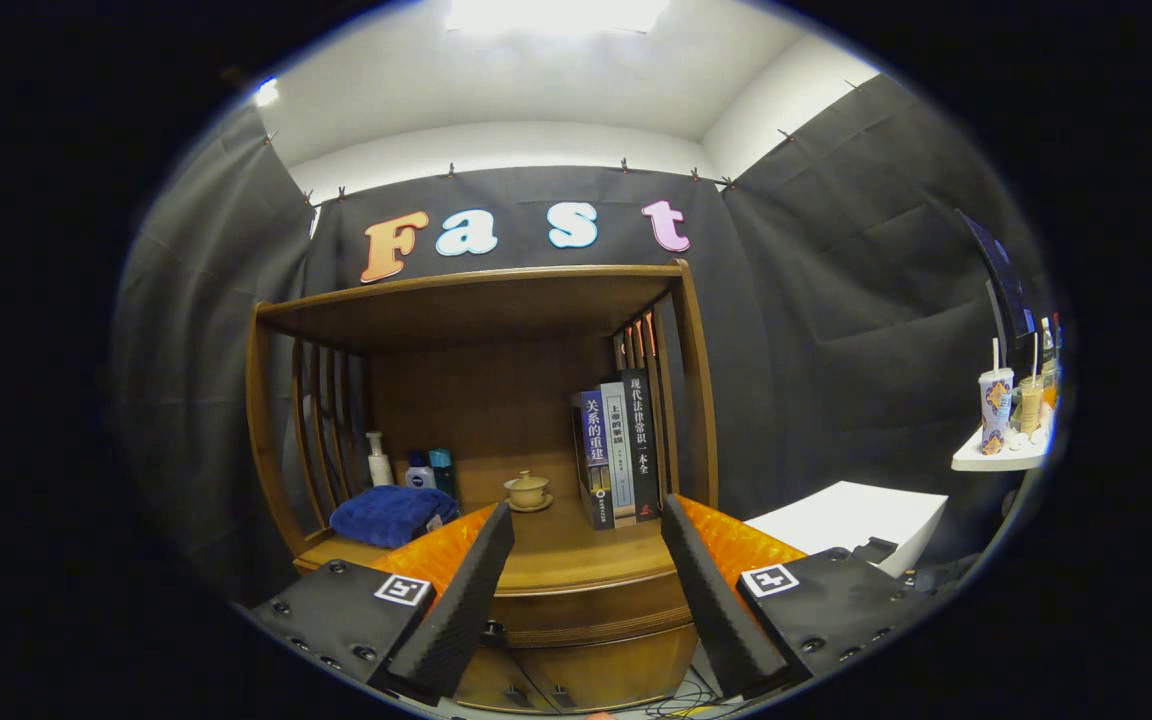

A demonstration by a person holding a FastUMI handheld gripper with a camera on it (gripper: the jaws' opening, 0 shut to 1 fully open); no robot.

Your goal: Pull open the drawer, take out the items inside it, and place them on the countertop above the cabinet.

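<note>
We hold the gripper with fingers apart and empty, ahead of the cabinet. The drawer sits closed between them, below the countertop. Risk: a high approach strikes the countertop edge, or the towel and books crowd placement.

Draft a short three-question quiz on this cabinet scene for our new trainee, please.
1. True or false: the gripper is shut on the drawer.
2. What stands just right of the lidded cup on the countertop? A) bottles B) upright books C) a folded cloth
3. Fill in: the blue cloth lies in front of the ____.

Key
1. False: the fingers are open, nothing between them, and the drawer looks closed.
2. B, the books.
3. Bottles.
</note>
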